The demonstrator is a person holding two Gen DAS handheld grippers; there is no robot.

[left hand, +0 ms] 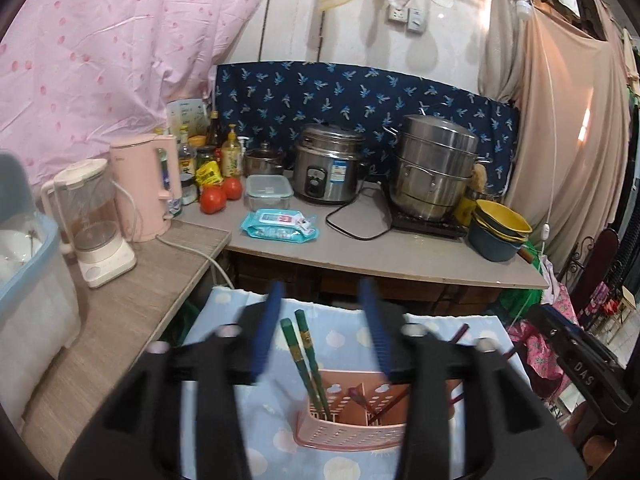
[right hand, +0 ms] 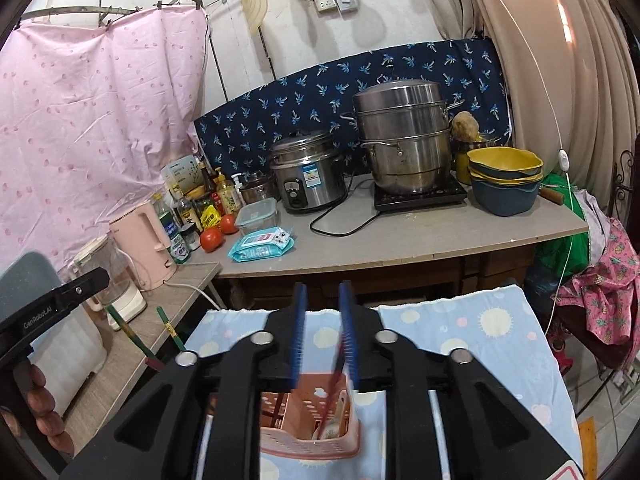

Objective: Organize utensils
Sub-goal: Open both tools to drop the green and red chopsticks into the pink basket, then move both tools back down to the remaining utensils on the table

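A pink slotted utensil holder (left hand: 352, 436) (right hand: 308, 452) lies on a light blue patterned cloth (left hand: 224, 320). Two green chopsticks (left hand: 308, 356) stand in its left compartment, between the blue pads of my left gripper (left hand: 321, 292), which is open and clear of them. Dark red chopsticks (left hand: 384, 404) lean in the right compartment. In the right wrist view a red chopstick (right hand: 334, 384) rises from the holder close beside the right pad of my right gripper (right hand: 322, 292); the jaws stand apart around it. A hand holds the left gripper's black body (right hand: 52, 304) at the left edge.
Behind the cloth runs a grey counter (left hand: 400, 256) with a rice cooker (left hand: 326, 168), a steel steamer pot (left hand: 432, 168), stacked bowls (left hand: 498, 232), a wipes pack (left hand: 280, 226) and tomatoes (left hand: 212, 200). A pink kettle (left hand: 146, 188), a blender (left hand: 94, 220) and a plastic bin (left hand: 28, 272) stand at the left.
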